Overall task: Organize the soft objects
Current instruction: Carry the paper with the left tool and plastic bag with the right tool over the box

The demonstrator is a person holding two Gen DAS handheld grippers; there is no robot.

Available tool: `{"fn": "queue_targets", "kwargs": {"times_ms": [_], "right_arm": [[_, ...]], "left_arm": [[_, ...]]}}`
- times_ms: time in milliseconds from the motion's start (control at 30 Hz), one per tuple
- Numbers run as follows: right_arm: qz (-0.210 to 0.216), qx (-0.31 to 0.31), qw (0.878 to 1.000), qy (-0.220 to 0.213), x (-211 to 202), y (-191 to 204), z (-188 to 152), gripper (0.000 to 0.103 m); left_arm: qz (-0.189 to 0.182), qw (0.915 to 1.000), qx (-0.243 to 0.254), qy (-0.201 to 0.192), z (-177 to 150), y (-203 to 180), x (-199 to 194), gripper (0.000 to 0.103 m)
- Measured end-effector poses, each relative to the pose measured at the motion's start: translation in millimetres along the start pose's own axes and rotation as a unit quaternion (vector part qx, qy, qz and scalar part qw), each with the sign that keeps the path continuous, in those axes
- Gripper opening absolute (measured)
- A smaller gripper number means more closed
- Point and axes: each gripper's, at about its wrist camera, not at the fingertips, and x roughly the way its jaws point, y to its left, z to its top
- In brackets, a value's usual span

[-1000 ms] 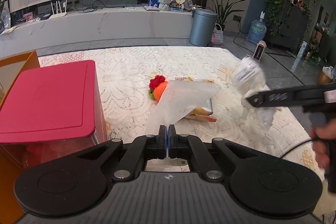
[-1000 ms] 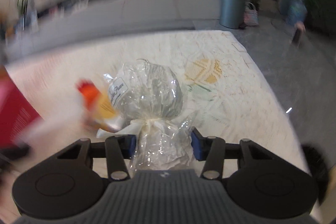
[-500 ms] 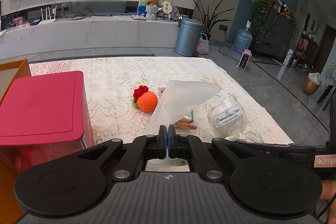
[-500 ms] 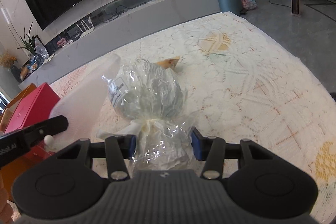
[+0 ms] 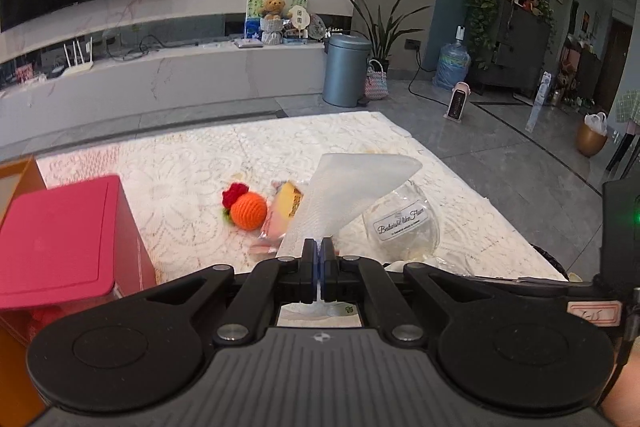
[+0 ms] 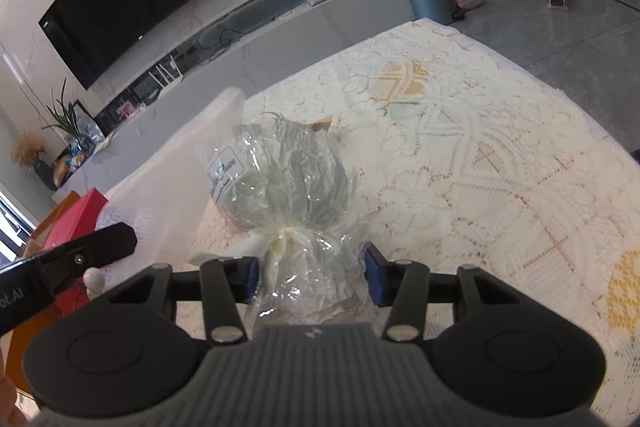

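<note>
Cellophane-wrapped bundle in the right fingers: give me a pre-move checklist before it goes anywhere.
1. Right gripper grip on the cellophane-wrapped bundle: not ok, fingers stand apart around the gathered neck without pinching it.
2. Left gripper grip on the white foam sheet: ok, shut on its lower edge.
3. Pink-lidded storage box open to receive: not ok, lid is on.
4. Bundle lifted off the lace tablecloth: cannot tell.
5. Crocheted orange and snack packet out of the way: ok, lying left of the bundle.
</note>
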Motion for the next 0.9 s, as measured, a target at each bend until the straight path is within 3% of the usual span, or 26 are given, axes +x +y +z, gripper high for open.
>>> {"fn": "queue_targets", "kwargs": {"times_ms": [133, 533, 900], "right_arm": [[-0.01, 0.004, 1.0, -0.007, -1, -4, 1, 0.049], [-0.001, 0.003, 1.0, -0.022, -10, -1, 5, 0.049], [0.012, -0.047, 0.998, -0.039, -14, 24, 10, 0.049]], "left_arm": [[0.023, 0.9997, 0.007, -0.007, 9, -8, -3, 0.001], [0.033, 0.999, 0.014, -0.028, 40, 0, -43, 0.001], [0.11, 0.9887, 0.021, -0.099, 62, 47, -112, 0.001]]}}
